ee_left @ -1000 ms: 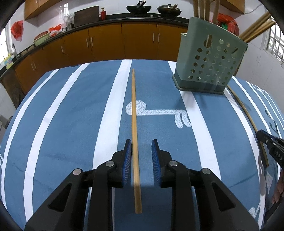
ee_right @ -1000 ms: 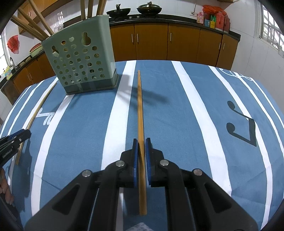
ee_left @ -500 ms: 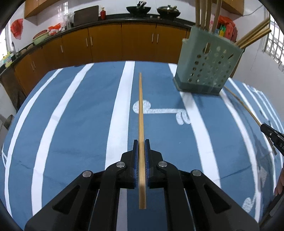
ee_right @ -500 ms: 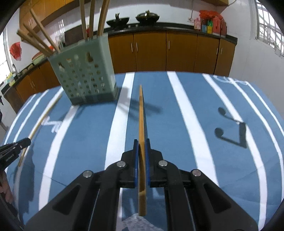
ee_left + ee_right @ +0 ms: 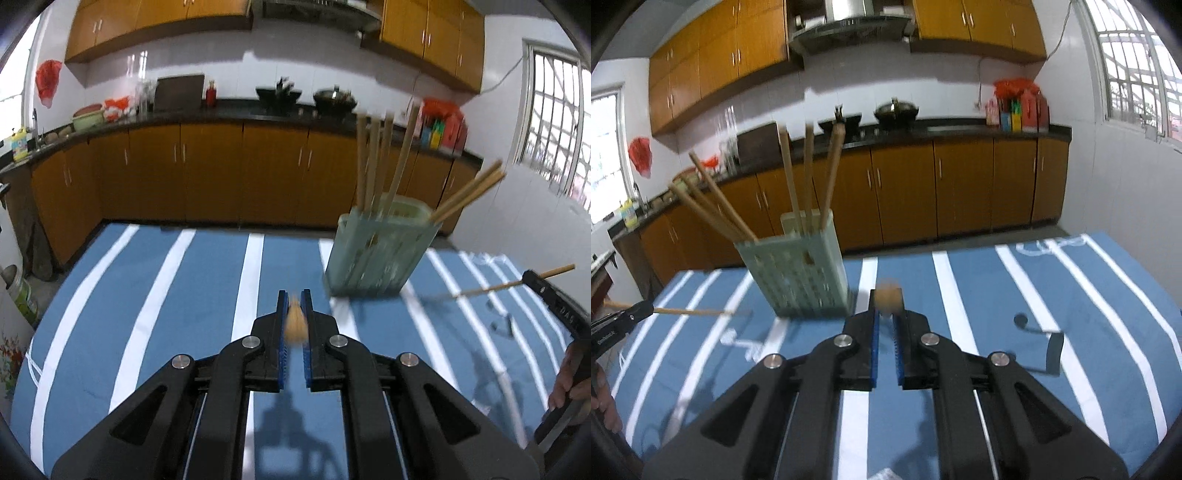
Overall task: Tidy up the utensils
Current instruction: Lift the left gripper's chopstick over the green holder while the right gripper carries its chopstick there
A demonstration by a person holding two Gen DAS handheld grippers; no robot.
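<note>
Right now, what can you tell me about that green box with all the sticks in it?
The green box is a pale green plastic holder whose walls are full of small round holes. It stands upright on the blue striped tablecloth. Several long wooden chopsticks poke out of its open top, some straight up, some leaning sideways. Neither claw touches it. It looks blurry, so finer details are unclear.

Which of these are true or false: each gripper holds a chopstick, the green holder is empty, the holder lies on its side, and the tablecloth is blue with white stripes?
1. Each gripper holds a chopstick. True: the left gripper is shut on one chopstick, the right gripper on another chopstick.
2. The green chopstick holder is empty. False: several chopsticks stand in it.
3. The holder lies on its side. False: it stands upright on the tablecloth.
4. The tablecloth is blue with white stripes. True.
</note>
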